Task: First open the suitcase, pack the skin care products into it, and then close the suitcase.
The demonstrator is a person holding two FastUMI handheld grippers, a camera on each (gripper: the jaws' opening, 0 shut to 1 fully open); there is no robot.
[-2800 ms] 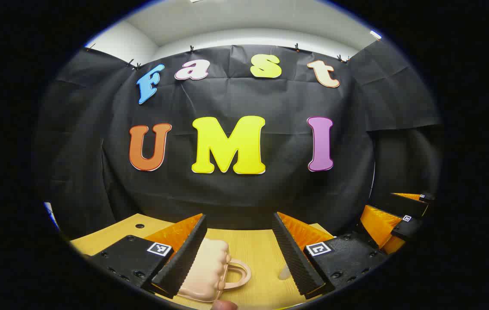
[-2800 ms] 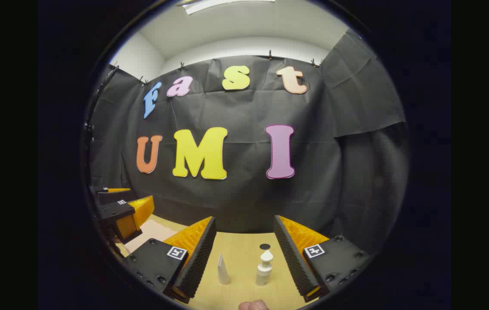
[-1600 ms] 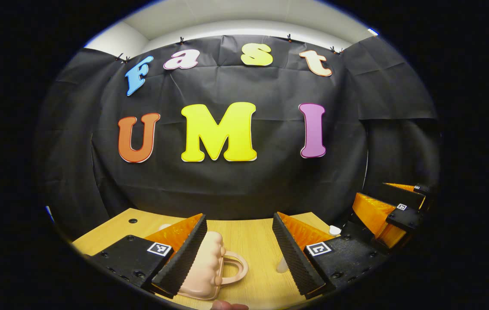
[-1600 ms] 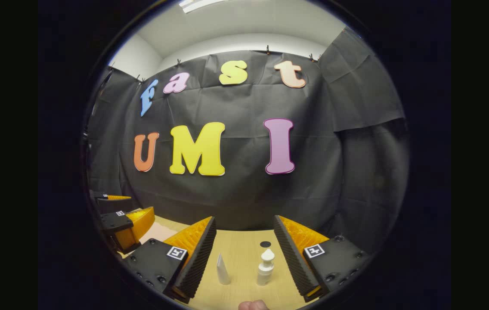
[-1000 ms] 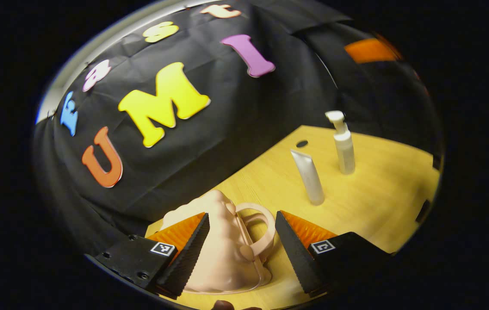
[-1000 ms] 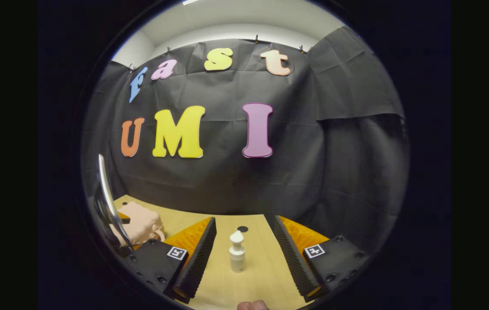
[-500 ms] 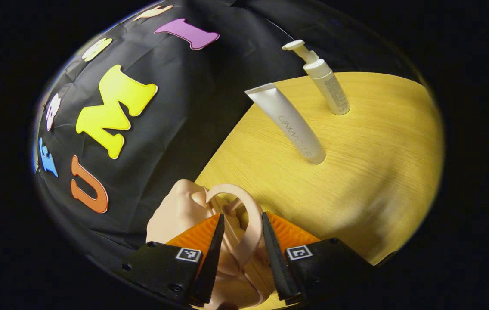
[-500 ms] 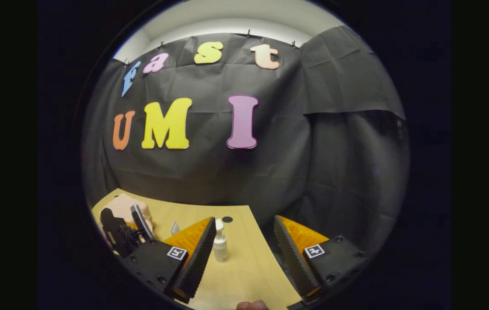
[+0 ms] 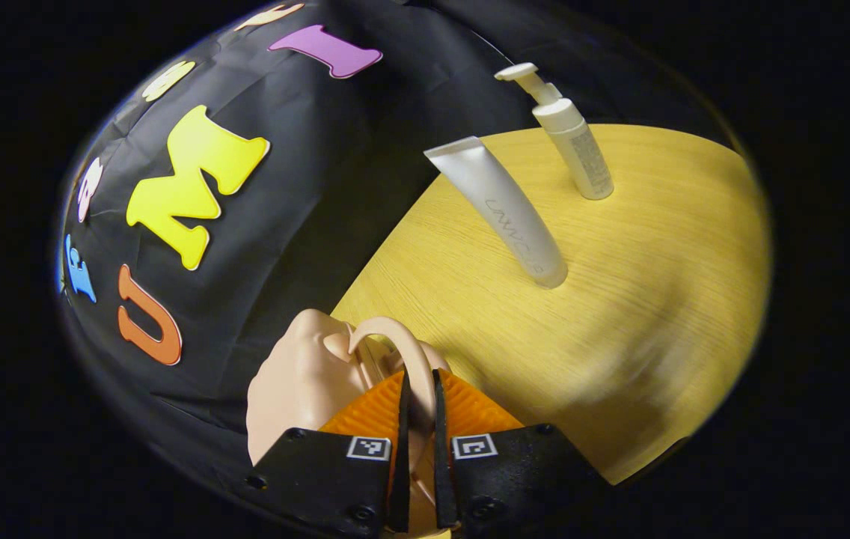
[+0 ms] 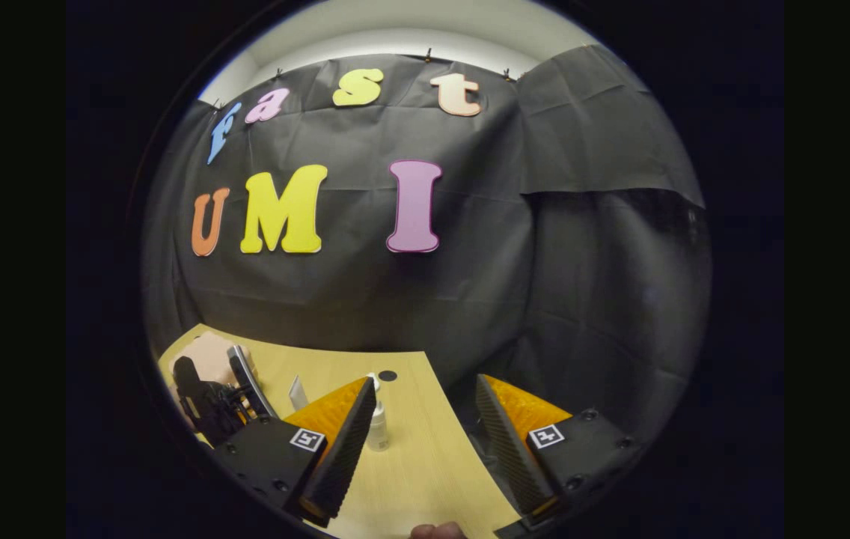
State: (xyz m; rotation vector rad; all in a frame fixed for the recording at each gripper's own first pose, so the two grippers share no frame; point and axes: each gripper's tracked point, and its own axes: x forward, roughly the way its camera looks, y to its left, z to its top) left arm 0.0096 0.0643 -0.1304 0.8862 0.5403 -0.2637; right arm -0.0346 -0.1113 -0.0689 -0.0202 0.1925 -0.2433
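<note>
A small peach suitcase (image 9: 298,382) lies closed on the wooden table (image 9: 619,299). Its looped handle (image 9: 384,337) runs between the fingers of my left gripper (image 9: 420,378), which is shut on it. Beyond stand a white tube (image 9: 503,213) on its cap and a white pump bottle (image 9: 575,142). In the right gripper view my right gripper (image 10: 425,385) hangs open above the table (image 10: 425,464) with nothing between its fingers. The pump bottle (image 10: 378,430) is partly behind its left finger. The tube (image 10: 298,393) and suitcase (image 10: 204,355) sit farther left.
The black cloth wall closes off the back of the table. A small round cable hole (image 10: 387,375) lies near the table's far edge. The left gripper's housing (image 10: 208,400) shows over the suitcase in the right gripper view. A thumb tip (image 10: 436,530) shows at the bottom.
My left gripper rolled, came down onto the suitcase and closed its fingers on the handle. My right gripper has swung a little to the right and stayed open.
</note>
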